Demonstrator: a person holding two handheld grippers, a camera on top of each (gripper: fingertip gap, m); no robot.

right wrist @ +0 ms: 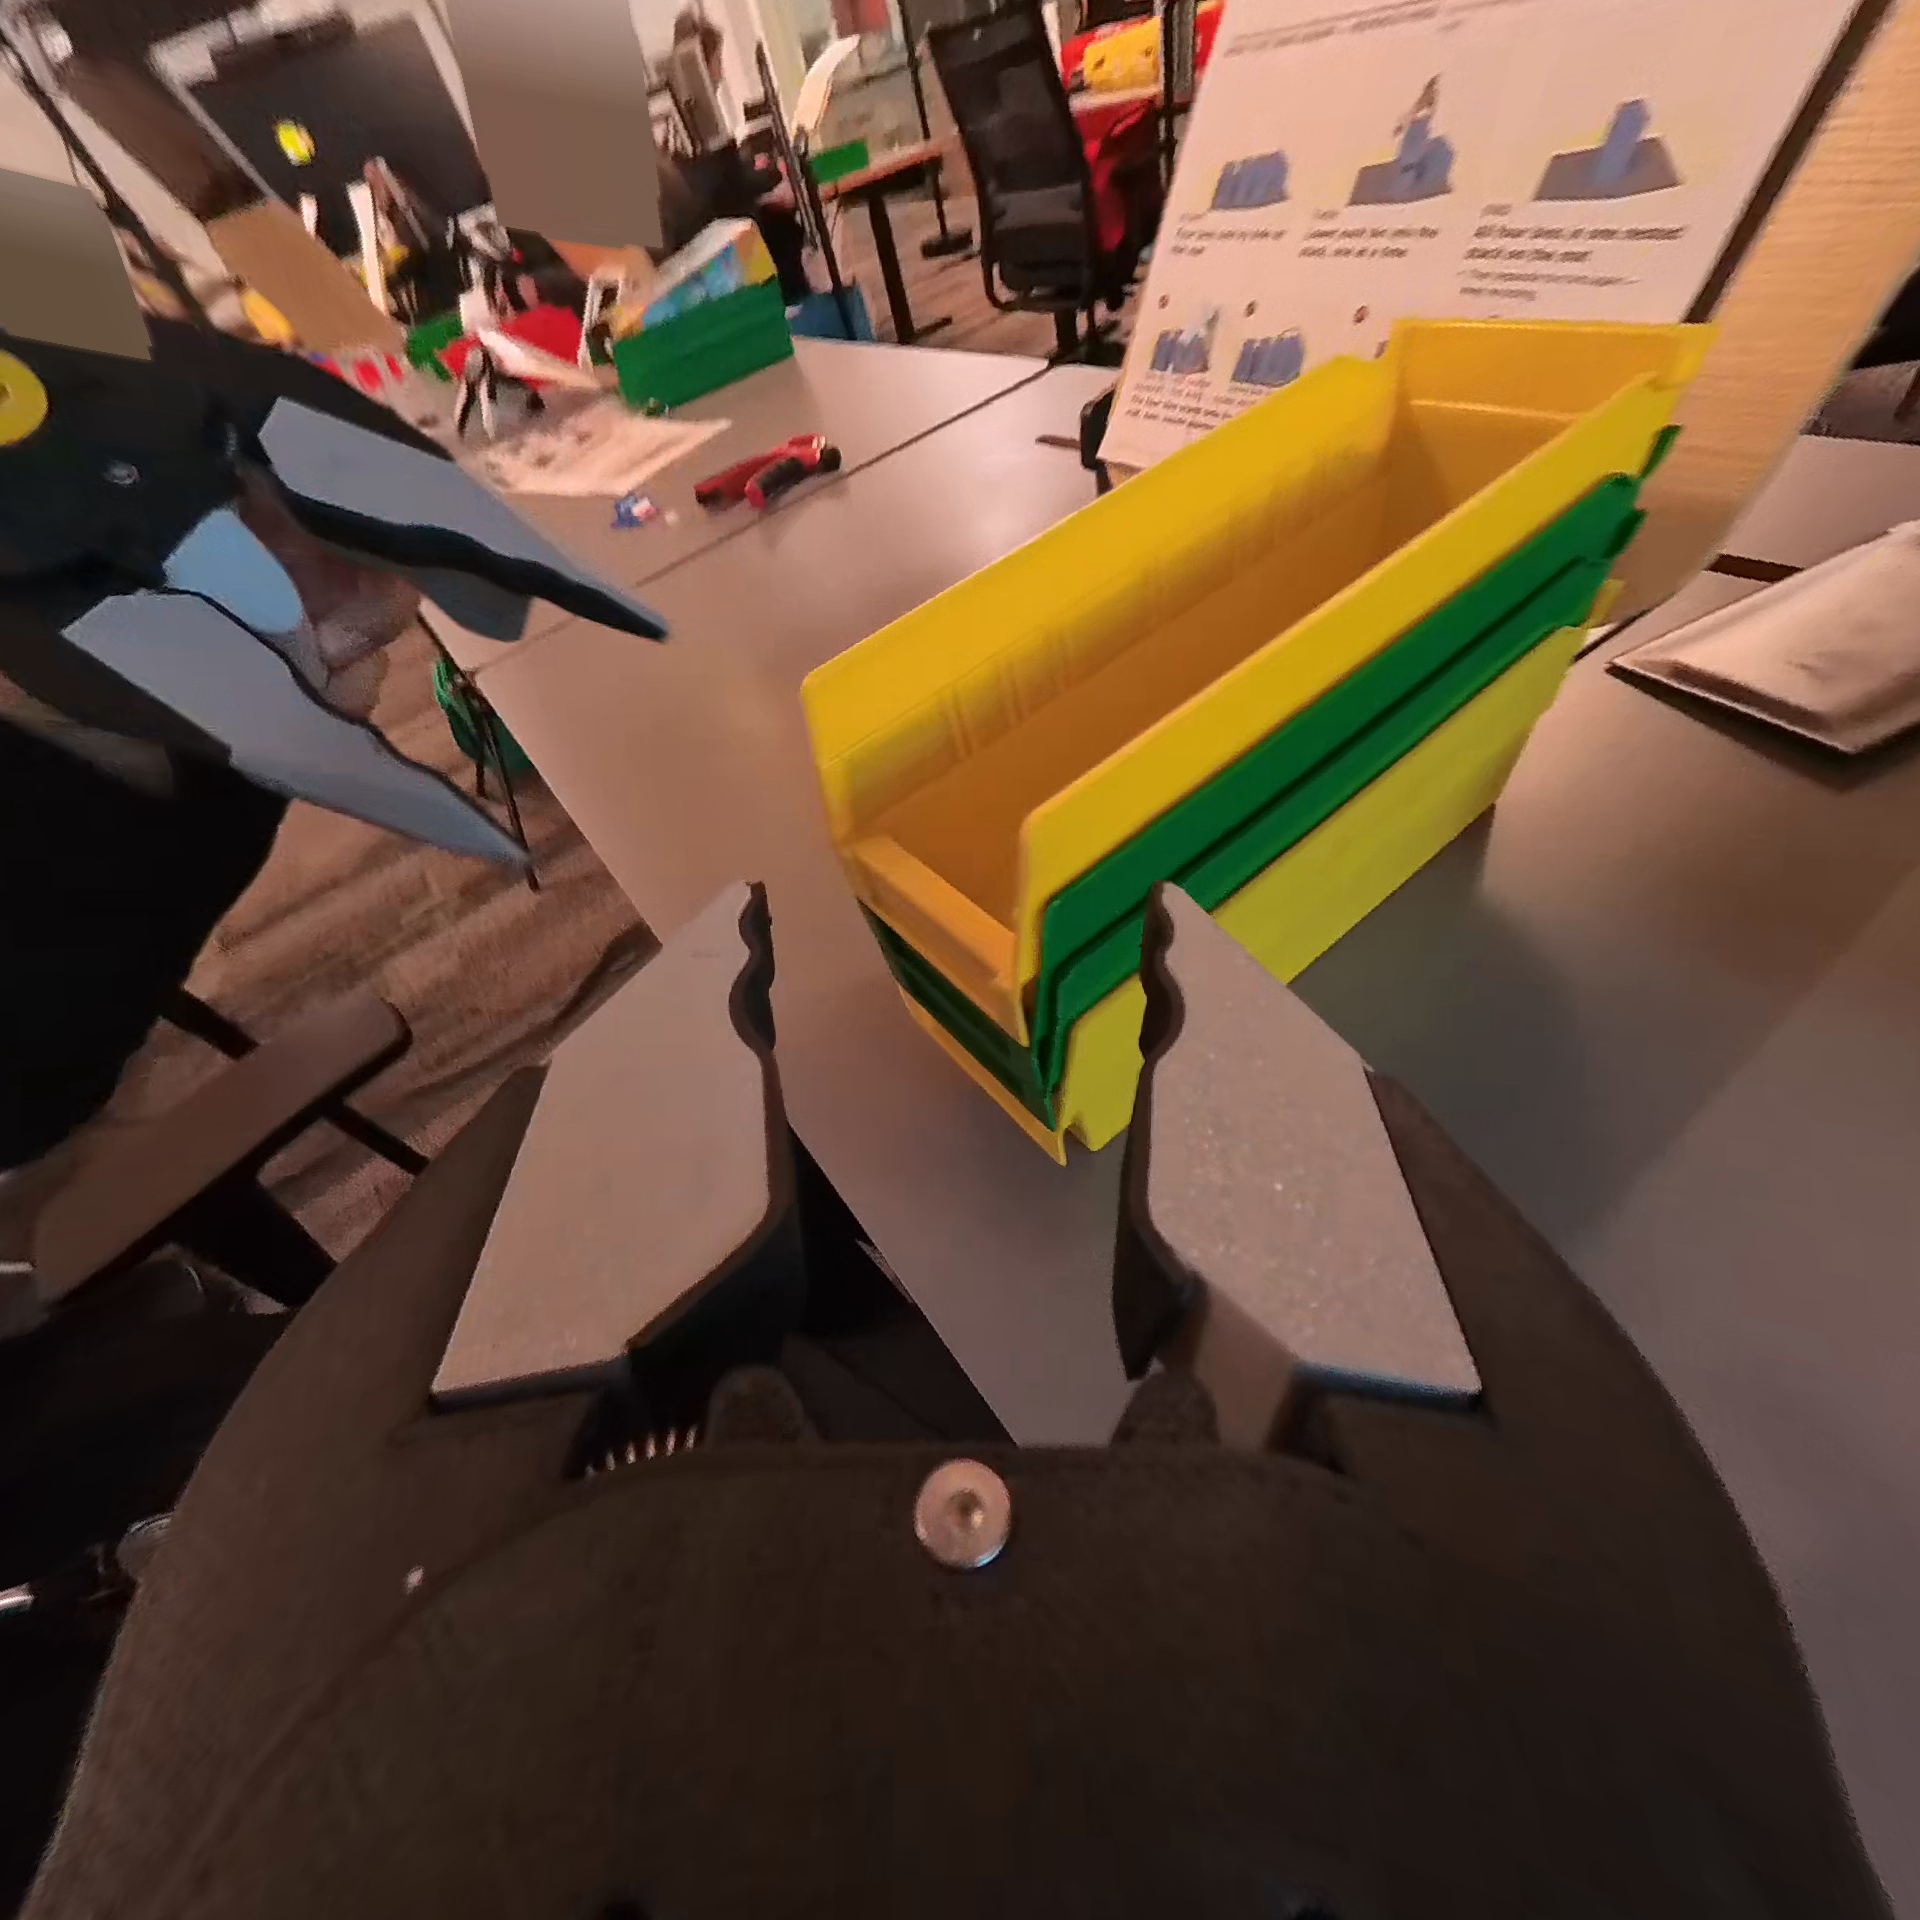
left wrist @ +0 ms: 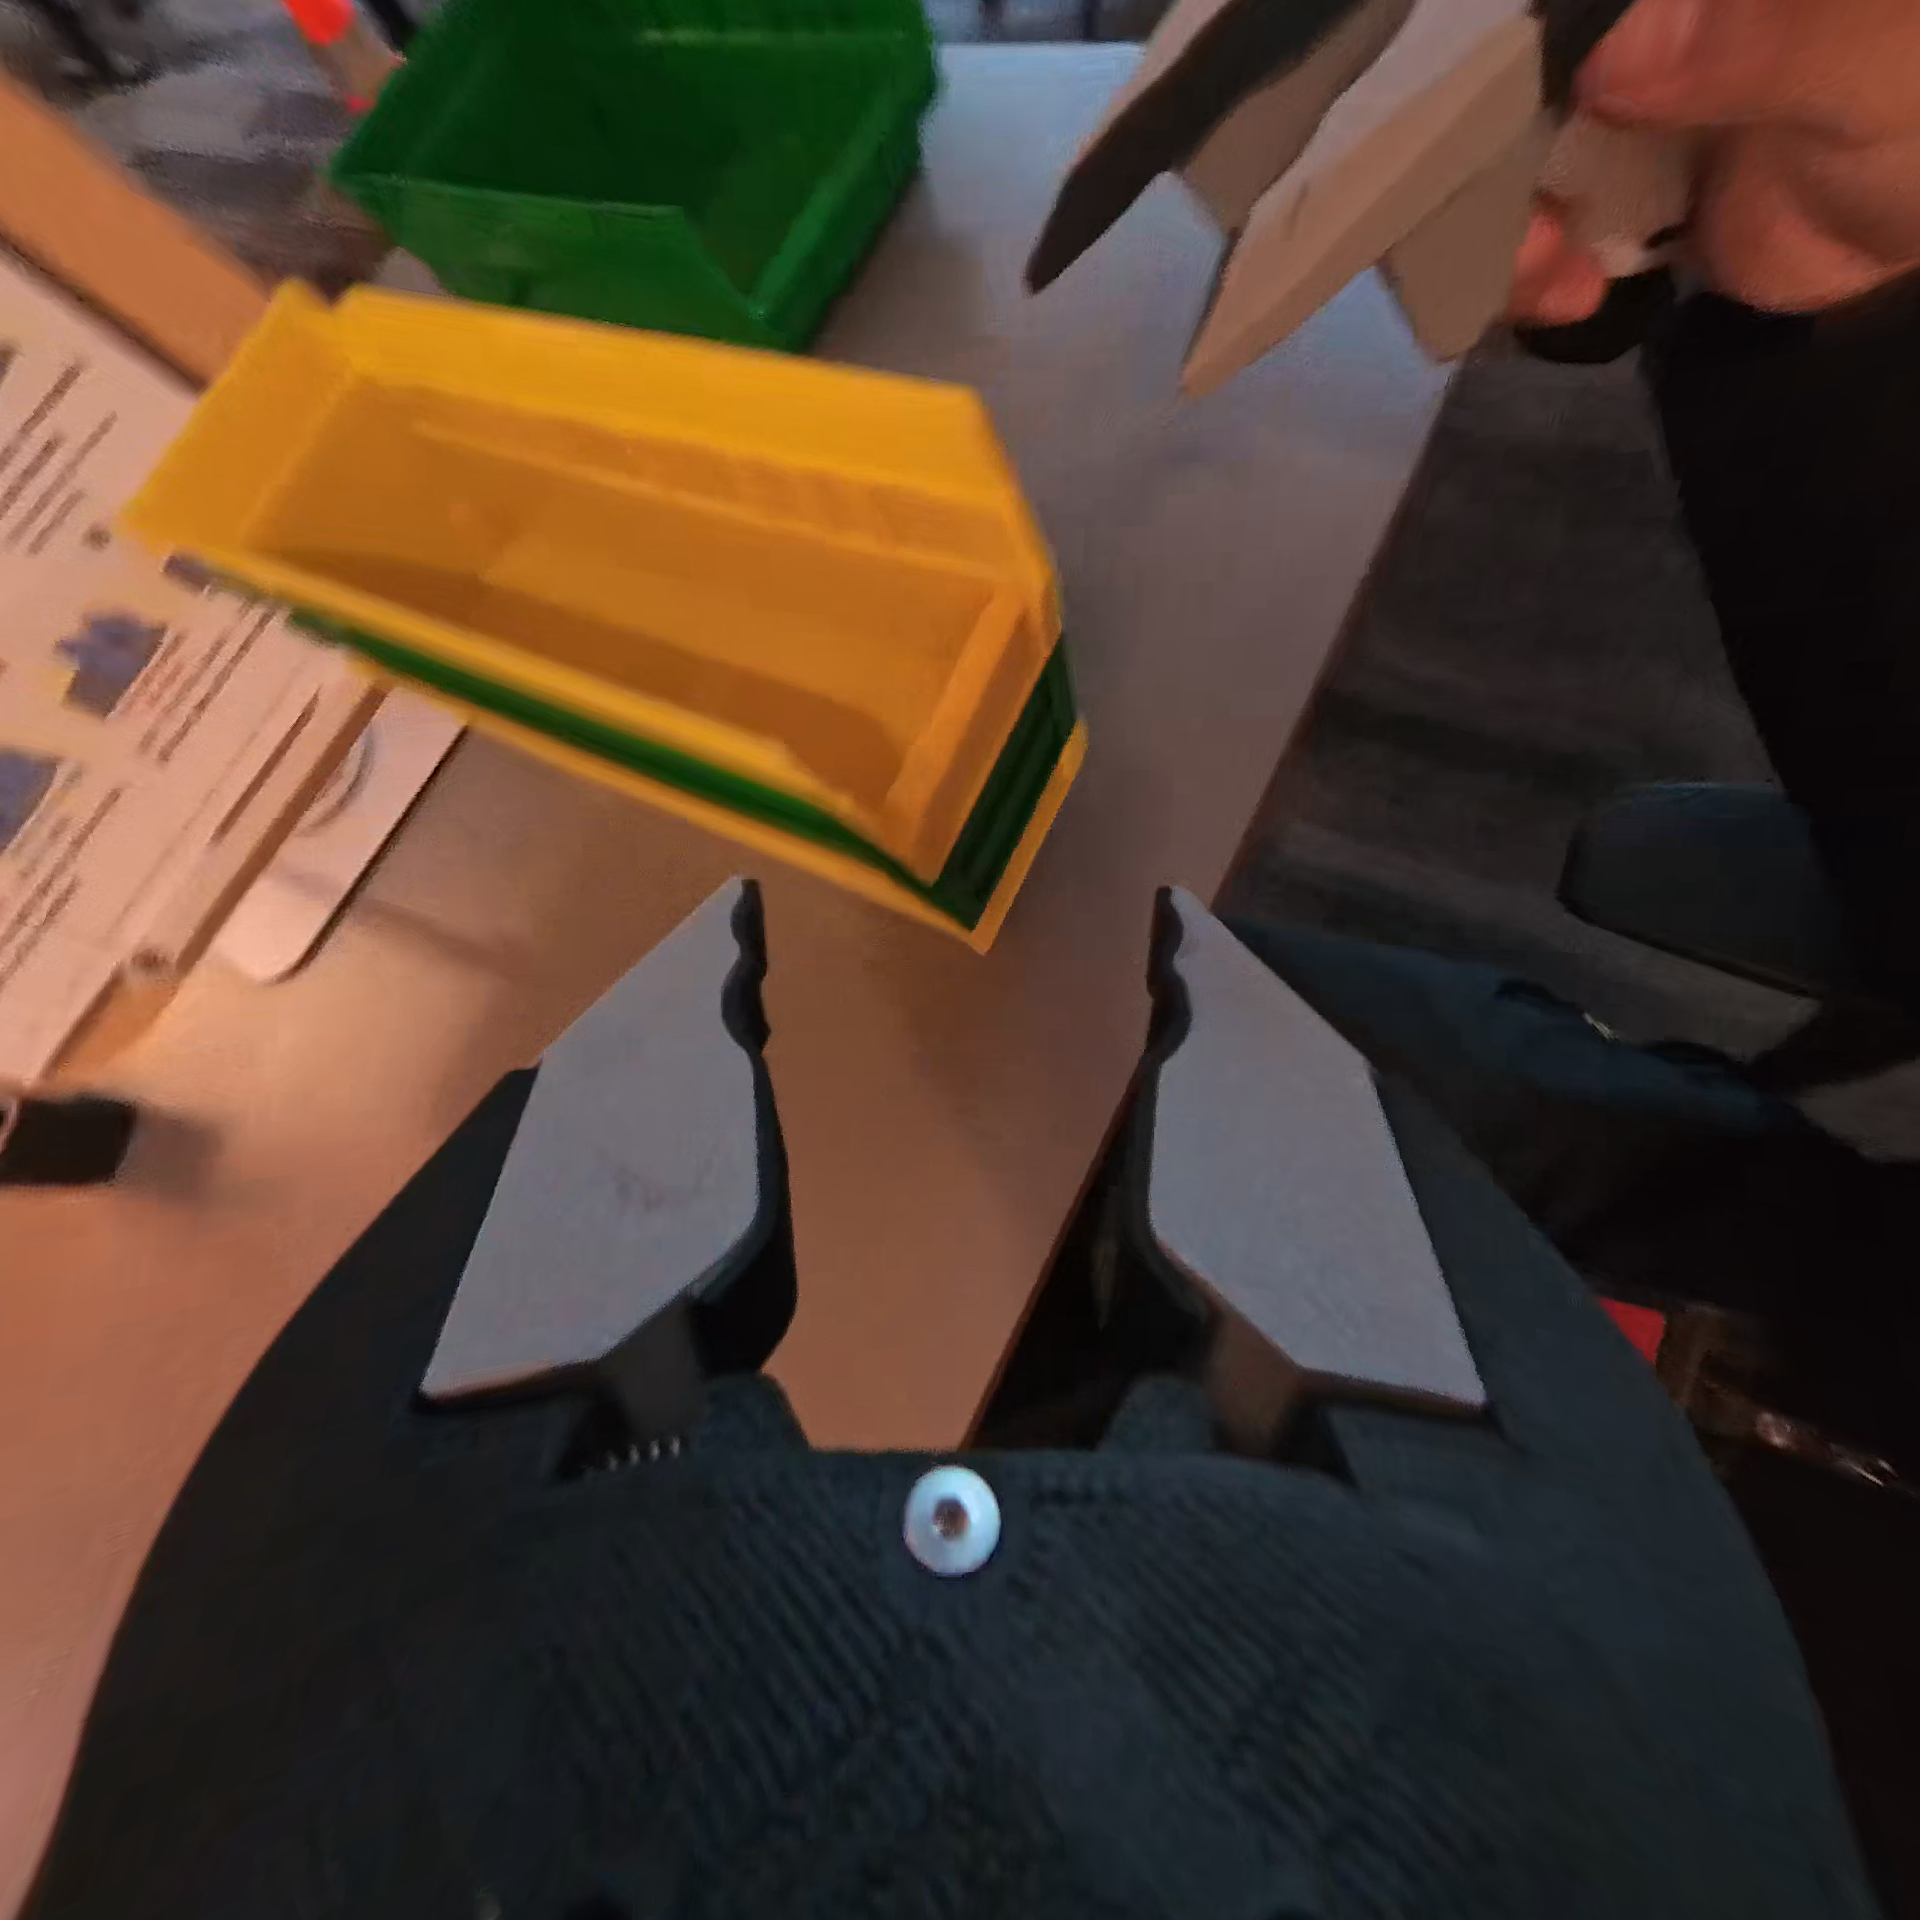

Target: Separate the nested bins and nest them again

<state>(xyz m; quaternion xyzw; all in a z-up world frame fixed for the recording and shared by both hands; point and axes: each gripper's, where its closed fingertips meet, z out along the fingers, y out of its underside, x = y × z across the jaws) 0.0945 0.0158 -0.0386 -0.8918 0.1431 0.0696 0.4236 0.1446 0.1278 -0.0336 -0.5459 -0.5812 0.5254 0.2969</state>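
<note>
A nested stack of bins rests on the grey table, with a yellow bin on top, green bins under it and a yellow one at the bottom. It also shows in the left wrist view. A single green bin stands apart beyond the stack. My left gripper is open and empty, just short of the stack's near corner. My right gripper is open and empty, with its right fingertip in front of the stack's near end. Each gripper shows in the other's view: the right one and the left one.
A printed instruction board leans behind the stack and also shows in the left wrist view. A dark flat pad lies at the right. The table edge runs close beside the stack. Other cluttered tables and office chairs stand beyond.
</note>
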